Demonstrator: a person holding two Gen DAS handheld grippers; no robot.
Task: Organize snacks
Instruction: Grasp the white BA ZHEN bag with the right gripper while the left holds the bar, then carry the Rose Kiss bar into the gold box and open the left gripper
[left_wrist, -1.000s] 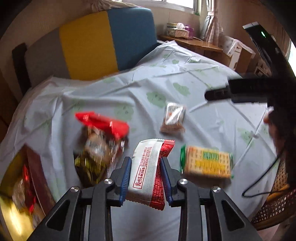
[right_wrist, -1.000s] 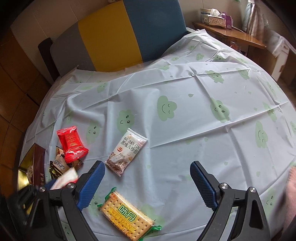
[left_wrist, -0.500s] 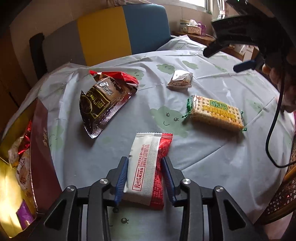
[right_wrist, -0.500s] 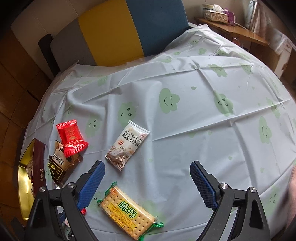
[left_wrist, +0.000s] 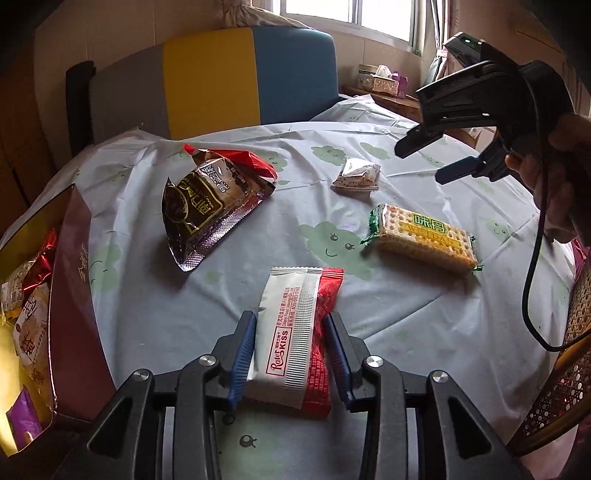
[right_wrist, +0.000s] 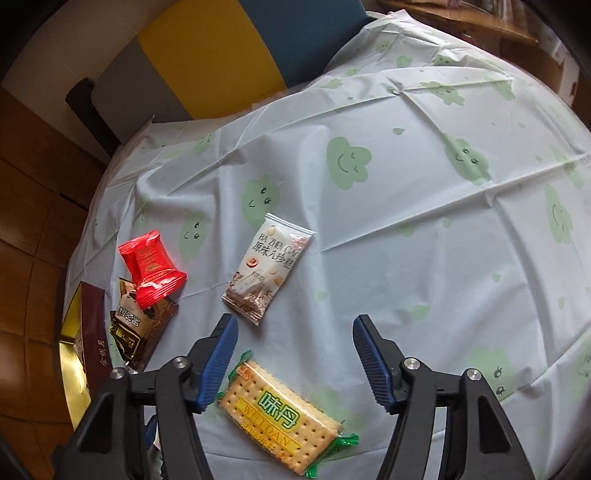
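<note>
Left gripper (left_wrist: 291, 354) straddling white-and-red wafer pack (left_wrist: 295, 332) on tablecloth (left_wrist: 406, 314), jaws just eased apart, pads seemingly off it: looks like a set-down near snack box (left_wrist: 74, 280). Right gripper (right_wrist: 295, 354) unclenched but narrowing, empty, poised over cracker pack (right_wrist: 280, 410), likely next pick.

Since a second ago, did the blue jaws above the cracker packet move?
Yes. The right gripper jaws have just been closing, with nothing between them; in the right wrist view the green-ended cracker packet lies below the gap, nearer the left jaw.
</note>
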